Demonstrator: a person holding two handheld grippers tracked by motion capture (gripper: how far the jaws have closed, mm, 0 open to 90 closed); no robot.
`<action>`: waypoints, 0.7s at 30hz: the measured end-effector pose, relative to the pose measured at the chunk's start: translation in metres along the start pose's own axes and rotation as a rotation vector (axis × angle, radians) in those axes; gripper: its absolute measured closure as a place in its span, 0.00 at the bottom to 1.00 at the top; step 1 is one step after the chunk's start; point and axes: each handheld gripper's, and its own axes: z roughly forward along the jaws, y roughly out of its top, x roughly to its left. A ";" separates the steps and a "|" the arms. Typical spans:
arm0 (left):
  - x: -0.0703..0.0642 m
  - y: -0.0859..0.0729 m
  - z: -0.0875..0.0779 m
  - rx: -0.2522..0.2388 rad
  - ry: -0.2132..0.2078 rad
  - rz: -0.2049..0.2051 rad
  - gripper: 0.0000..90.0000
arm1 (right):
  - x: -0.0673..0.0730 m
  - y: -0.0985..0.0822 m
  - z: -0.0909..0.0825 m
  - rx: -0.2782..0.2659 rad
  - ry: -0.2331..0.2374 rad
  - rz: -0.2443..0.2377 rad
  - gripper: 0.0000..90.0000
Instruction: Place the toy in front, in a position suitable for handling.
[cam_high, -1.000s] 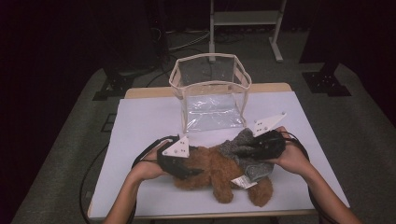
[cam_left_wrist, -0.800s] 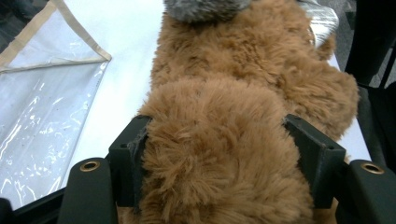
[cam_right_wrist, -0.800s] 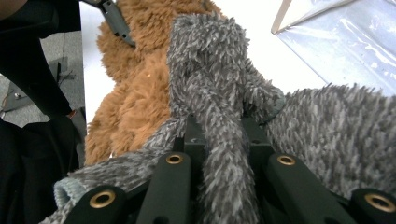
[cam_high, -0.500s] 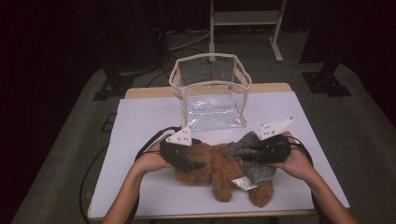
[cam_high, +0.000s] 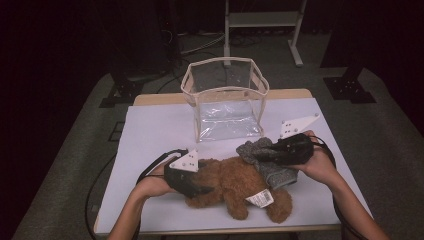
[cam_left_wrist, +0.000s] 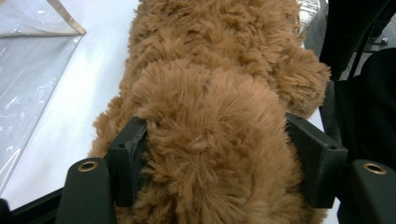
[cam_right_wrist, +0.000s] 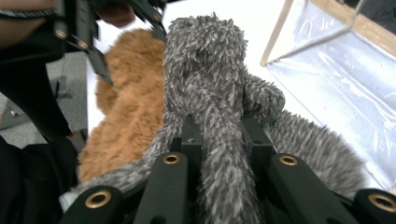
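The brown plush toy (cam_high: 235, 187) lies on the white surface (cam_high: 150, 130), its fur pressed between the left tool's (cam_left_wrist: 215, 158) jaws, which have just been closing. A grey plush toy (cam_right_wrist: 205, 79), lying against the brown one, is clenched by the right tool (cam_right_wrist: 224, 140).

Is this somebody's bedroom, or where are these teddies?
Probably not a bedroom: it looks like a dark recording room. A white table stands on grey carpet with black curtains behind, a metal stand at the back, and cables on the floor.
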 end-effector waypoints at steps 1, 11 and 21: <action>0.000 0.000 -0.001 0.000 0.003 0.001 0.33 | 0.000 -0.001 0.002 0.005 0.003 0.001 0.83; 0.014 0.012 0.016 0.022 -0.028 -0.066 0.09 | 0.023 -0.022 0.015 0.029 0.090 -0.006 0.84; 0.013 0.024 0.042 0.143 -0.104 0.016 0.17 | 0.029 -0.025 0.015 0.027 0.113 -0.013 0.84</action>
